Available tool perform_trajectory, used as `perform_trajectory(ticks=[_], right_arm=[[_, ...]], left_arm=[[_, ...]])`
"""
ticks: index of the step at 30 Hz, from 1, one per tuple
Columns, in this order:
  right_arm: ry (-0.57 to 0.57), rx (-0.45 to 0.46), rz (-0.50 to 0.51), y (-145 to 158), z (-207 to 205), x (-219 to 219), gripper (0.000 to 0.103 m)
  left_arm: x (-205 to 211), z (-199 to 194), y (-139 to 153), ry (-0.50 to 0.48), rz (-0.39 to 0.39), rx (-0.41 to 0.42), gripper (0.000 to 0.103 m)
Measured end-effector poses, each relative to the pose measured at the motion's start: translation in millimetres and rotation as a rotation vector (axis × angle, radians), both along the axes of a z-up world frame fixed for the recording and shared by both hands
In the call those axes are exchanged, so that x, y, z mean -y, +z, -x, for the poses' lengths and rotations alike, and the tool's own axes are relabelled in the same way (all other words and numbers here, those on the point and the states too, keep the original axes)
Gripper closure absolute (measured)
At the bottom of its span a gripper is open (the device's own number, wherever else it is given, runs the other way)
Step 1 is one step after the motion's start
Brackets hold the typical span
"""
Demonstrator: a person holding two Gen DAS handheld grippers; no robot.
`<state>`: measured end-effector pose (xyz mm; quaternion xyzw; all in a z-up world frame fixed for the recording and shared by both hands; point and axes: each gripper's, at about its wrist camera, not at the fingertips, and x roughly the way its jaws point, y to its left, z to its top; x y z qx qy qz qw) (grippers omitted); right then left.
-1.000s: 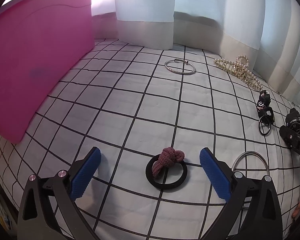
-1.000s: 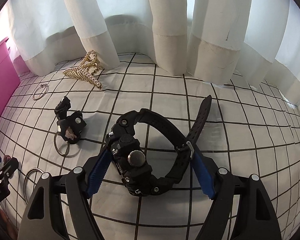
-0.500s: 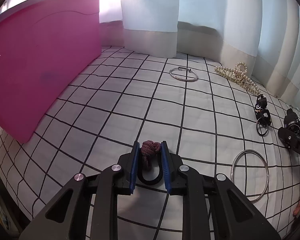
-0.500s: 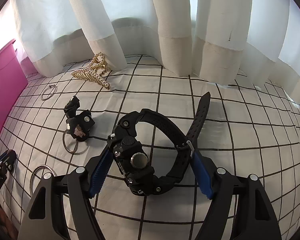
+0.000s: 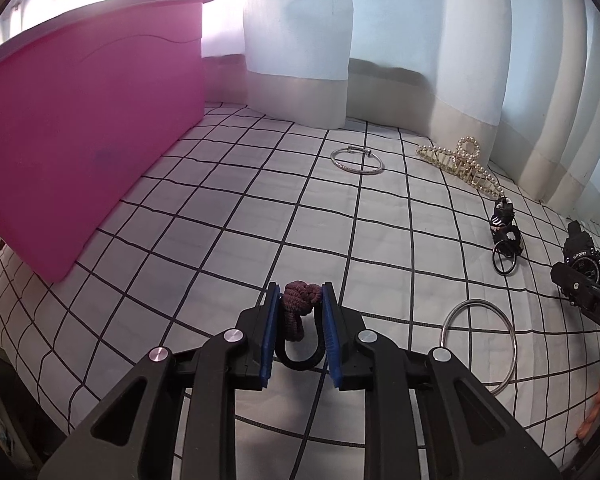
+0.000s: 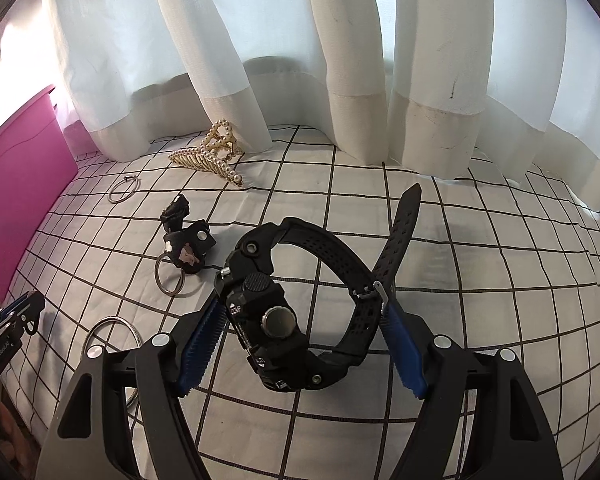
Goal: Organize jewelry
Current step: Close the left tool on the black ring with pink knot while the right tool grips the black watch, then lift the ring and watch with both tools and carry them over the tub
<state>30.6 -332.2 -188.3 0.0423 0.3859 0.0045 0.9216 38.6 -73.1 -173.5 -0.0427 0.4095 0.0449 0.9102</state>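
The left gripper [image 5: 301, 300] is clamped on the maroon knotted fabric hair tie with a black elastic loop [image 5: 300, 312], pinched between both blue pads. The right gripper [image 6: 300, 320] grips the black rubber-strapped sports watch [image 6: 296, 308], case against one pad, buckle against the other.

Only the right wrist view shows the watch strap; only the left shows the hair tie.

On the checked white cloth [image 5: 220, 240]: two silver bangles [image 5: 480, 344] [image 5: 356, 161], one pearl-studded gold claw clip [image 5: 460, 166], one black keyring charm [image 5: 505, 236]. One pink plastic bin [image 5: 80, 120] stands at the left.

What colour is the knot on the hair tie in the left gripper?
Dusty maroon knot on a black hair tie; clearest in the left wrist view.
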Motion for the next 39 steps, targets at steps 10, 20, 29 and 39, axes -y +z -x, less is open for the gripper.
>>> perform_trajectory(ticks=[10,20,29,39], right_arm=[[0.024,0.036,0.005,32.3,23.6,7.7,0.031],[0.127,0.101,-0.012,102.8,45.6,-1.7,0.031],[0.329,0.192,-0.040,166.1,52.7,-55.0,0.031],[0.505,0.238,-0.058,207.4,44.1,-147.1,0.031]], left_arm=[[4.7,8.4,32.2,-0.008,0.011,0.033,0.082],[-3.6,32.5,119.2,0.046,0.014,0.103,0.082],[-33.8,63.5,184.3,0.142,-0.009,0.183,0.082],[-111.8,80.8,215.3,0.237,-0.010,0.222,0.082]])
